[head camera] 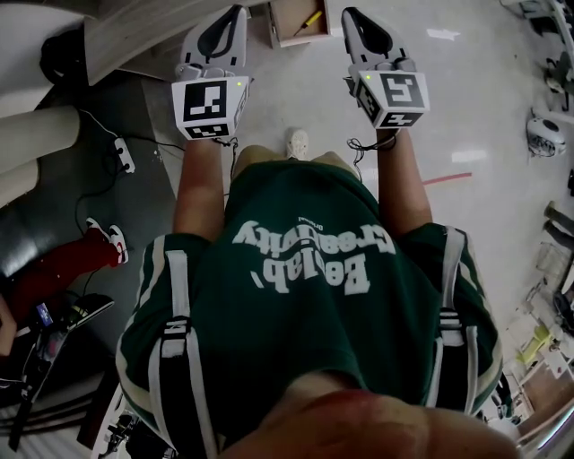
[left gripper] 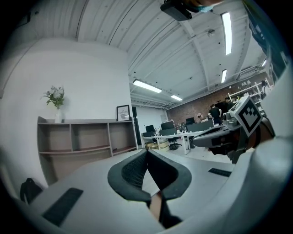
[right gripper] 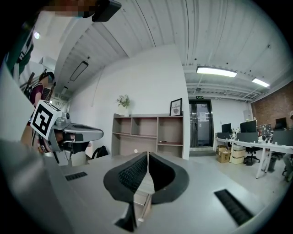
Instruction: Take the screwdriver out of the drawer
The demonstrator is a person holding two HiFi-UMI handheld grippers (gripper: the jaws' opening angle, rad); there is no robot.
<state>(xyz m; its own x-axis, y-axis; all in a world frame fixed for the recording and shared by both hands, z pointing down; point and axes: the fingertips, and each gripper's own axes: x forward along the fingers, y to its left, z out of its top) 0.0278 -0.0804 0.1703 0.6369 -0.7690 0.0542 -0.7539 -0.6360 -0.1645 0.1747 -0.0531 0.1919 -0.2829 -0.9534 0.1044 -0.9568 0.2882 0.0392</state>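
Left gripper [head camera: 239,11] & right gripper [head camera: 348,13] at top centre, jaws pressed together, nothing btwn them. Yellow screwdriver [head camera: 310,19] in drawer [head camera: 280,29] at top edge, btwn the two.

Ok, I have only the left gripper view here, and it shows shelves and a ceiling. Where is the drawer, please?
Observer: In the head view the open drawer is ahead of the person, between the left gripper and the right gripper.
Operator: Is the screwdriver inside it?
Observer: Yes, the screwdriver, which looks yellow, lies in the drawer, untouched.
Operator: Does the right gripper hold something?
Observer: No. The right gripper view shows its jaws together with nothing between them.
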